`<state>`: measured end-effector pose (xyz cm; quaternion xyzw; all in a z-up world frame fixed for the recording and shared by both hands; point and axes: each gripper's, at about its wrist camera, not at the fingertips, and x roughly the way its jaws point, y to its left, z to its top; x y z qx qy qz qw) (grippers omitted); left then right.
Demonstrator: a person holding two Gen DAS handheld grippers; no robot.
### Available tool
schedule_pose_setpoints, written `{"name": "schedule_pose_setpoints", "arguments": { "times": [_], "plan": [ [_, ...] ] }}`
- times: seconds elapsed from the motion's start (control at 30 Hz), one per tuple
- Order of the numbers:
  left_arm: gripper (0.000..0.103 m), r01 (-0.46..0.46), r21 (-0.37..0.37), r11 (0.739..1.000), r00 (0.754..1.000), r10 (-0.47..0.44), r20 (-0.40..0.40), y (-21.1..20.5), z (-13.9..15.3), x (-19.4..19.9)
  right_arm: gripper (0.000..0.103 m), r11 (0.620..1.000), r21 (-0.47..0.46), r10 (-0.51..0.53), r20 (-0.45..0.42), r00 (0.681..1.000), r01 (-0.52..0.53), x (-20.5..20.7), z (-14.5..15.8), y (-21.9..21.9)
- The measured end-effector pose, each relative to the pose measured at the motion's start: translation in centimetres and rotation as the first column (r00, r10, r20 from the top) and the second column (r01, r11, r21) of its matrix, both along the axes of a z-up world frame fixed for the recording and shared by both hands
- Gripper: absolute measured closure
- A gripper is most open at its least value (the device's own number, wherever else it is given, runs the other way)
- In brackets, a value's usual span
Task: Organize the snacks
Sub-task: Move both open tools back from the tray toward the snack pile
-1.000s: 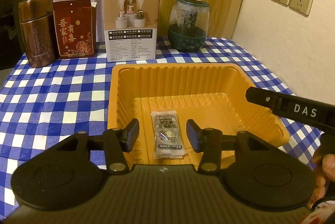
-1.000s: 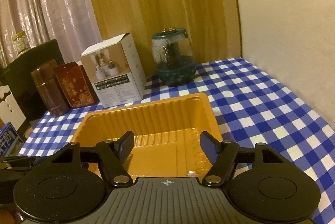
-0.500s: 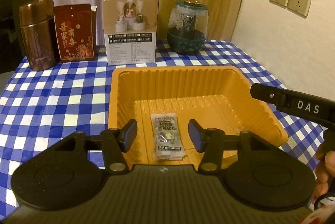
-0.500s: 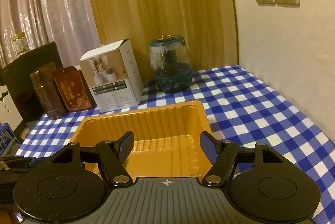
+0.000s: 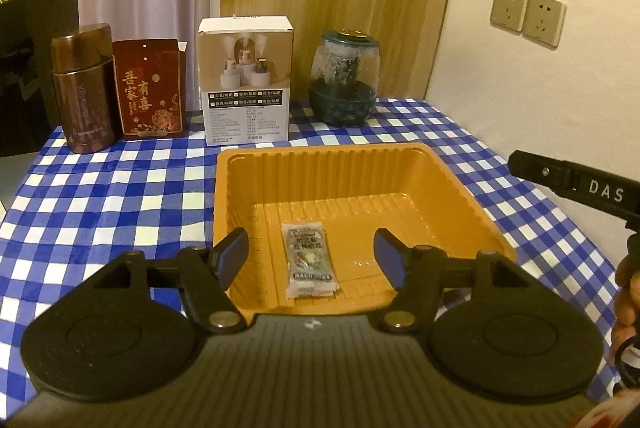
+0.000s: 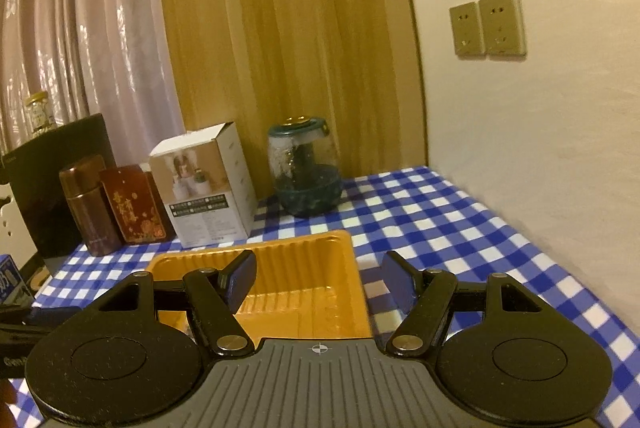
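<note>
Here, the left gripper (image 5: 311, 256) is hovering with its jaws opening, nothing pinched, above the snack packet (image 5: 310, 260) lying in the orange tray (image 5: 460, 183). The right gripper (image 6: 319, 280) is hanging released over the desk (image 6: 460, 228).

Left gripper (image 5: 311, 260) jaws opening, nothing gripped; right gripper (image 6: 319, 282) apparently open, empty.

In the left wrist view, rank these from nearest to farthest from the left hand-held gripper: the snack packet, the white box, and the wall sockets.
1. Snack packet: on the orange tray's floor, seen between the opening jaws of the left hand-held gripper, not gripped.
2. White box: standing behind the tray's far rim.
3. Wall sockets: up on the right wall, farthest.
</note>
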<state>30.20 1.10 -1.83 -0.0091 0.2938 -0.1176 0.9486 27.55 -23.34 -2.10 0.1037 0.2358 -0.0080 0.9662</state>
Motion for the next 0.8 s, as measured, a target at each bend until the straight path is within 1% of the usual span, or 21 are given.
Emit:
{"name": "schedule_pose_setpoints", "arguments": {
  "times": [0.27, 0.43, 0.53, 0.67, 0.8],
  "plan": [
    [0.035, -0.005, -0.008, 1.000, 1.000, 0.005, -0.001, 0.9, 0.3, -5.1, 0.033, 0.999, 0.010, -0.036, -0.035, 0.999, 0.037, -4.8, 0.3, -1.5],
    [0.033, -0.010, -0.014, 1.000, 1.000, 0.010, 0.007, 1.4, 0.4, -8.1, 0.033, 0.999, 0.014, -0.039, -0.057, 0.998, 0.040, -7.9, 0.5, -1.3],
    [0.032, 0.002, -0.012, 1.000, 1.000, -0.002, 0.004, 1.7, 0.0, -9.9, 0.033, 1.000, -0.001, -0.015, -0.092, 0.996, 0.015, -9.6, -0.2, -0.8],
    [0.031, 0.016, 0.000, 1.000, 1.000, -0.016, -0.012, 2.4, -1.3, -12.6, 0.033, 0.998, -0.028, 0.057, -0.149, 0.987, -0.061, -11.8, -2.3, -0.6],
    [0.029, 0.019, 0.013, 1.000, 0.999, -0.019, -0.036, 3.5, -3.0, -14.8, 0.033, 0.988, -0.062, 0.125, -0.181, 0.975, -0.138, -13.7, -4.2, -0.4]
  ]
}}
